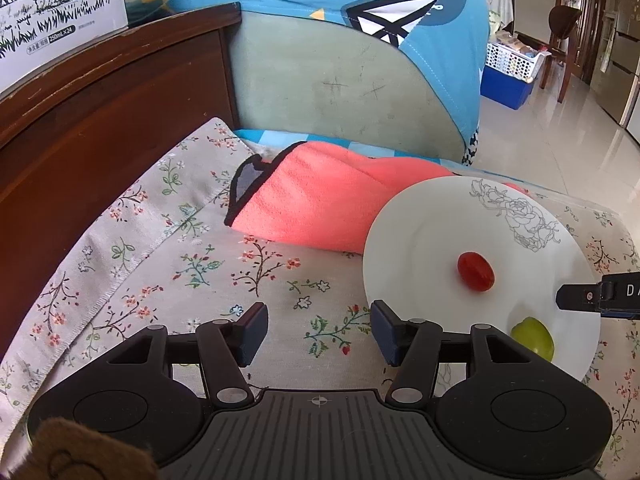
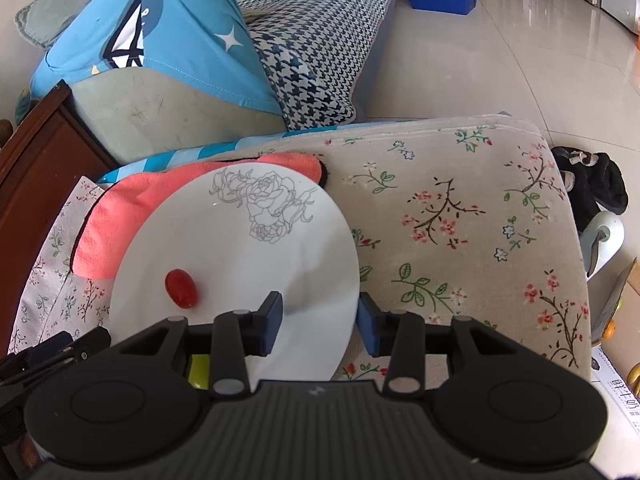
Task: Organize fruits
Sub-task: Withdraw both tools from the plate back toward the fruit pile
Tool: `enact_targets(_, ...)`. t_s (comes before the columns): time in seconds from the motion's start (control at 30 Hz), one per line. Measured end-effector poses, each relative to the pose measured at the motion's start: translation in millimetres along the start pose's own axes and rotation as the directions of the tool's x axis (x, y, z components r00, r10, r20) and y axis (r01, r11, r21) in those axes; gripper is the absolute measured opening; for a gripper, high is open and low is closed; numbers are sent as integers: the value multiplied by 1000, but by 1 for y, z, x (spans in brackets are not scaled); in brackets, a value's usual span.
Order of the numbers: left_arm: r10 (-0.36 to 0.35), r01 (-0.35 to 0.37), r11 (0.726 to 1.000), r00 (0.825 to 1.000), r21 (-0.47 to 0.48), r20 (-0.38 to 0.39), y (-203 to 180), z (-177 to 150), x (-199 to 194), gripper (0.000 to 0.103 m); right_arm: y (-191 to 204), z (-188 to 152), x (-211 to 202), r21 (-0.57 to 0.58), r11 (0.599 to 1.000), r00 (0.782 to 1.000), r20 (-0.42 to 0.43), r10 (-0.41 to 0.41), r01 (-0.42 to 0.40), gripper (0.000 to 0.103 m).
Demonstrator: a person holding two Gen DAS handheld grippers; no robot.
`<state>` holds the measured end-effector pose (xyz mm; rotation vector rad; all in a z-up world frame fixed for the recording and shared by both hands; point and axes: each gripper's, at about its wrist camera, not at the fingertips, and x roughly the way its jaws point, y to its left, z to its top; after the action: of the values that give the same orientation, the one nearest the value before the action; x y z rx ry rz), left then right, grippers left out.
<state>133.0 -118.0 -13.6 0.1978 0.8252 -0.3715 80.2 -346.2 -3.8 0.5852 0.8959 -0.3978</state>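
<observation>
One white plate [image 1: 448, 216] carries two fruits: one red cherry tomato [image 1: 475, 271] near its middle and one green fruit [image 1: 534, 338] at its lower edge. The plate rests on a floral cloth [image 1: 192, 264], overlapping one coral towel [image 1: 320, 204]. Tiled floor [image 2: 500, 60] fills the upper right. Left hand-held gripper [image 1: 316, 336] is spread over cloth; right hand-held gripper [image 2: 320, 322] is spread astride the plate's rim. Only the right view shows a houndstooth cushion [image 2: 320, 40]; it largely hides the green fruit.
</observation>
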Motion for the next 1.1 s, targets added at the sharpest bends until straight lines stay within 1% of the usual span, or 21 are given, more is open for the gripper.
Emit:
enact_targets(0.27,30,-30,1000,1000,-3,-7,9,-2,-1,59,14,-8,-1,-46,999,1000,-19,4,-5,42)
enact_targets(0.37,48,-48,999,998,-1,-29,13,-4,2,59,18,-12,-3,-54,998,999,-37,23,-25,42)
enact_targets(0.5,50,-50,999,998,-4,-32,17,-8,1,59,28,-20,-5,-104,994,998,-49,35,-40,42)
enact_targets(0.57,42,-42,999,999,-6,-26,18,-8,-3,59,29,-21,-5,-107,994,998,-49,32,-37,42)
enact_targets(0.63,39,-40,999,999,-11,-19,19,-7,-10,60,26,-19,-5,-89,995,998,-56,41,-46,42)
enact_targets(0.7,36,-36,999,999,-19,-3,21,-4,-19,64,24,-19,-7,-70,996,997,-60,47,-51,42)
enact_targets(0.87,33,-32,999,999,-11,27,26,1,-47,69,25,-23,-23,-69,996,998,-35,56,-58,43)
enact_targets(0.97,21,-20,1000,999,-18,39,32,-2,-64,72,28,-26,-38,-73,994,996,-6,86,-86,43)
enact_targets(1.1,-2,3,998,1000,-56,30,43,-16,-85,76,34,-37,-57,-98,987,991,20,133,-130,47)
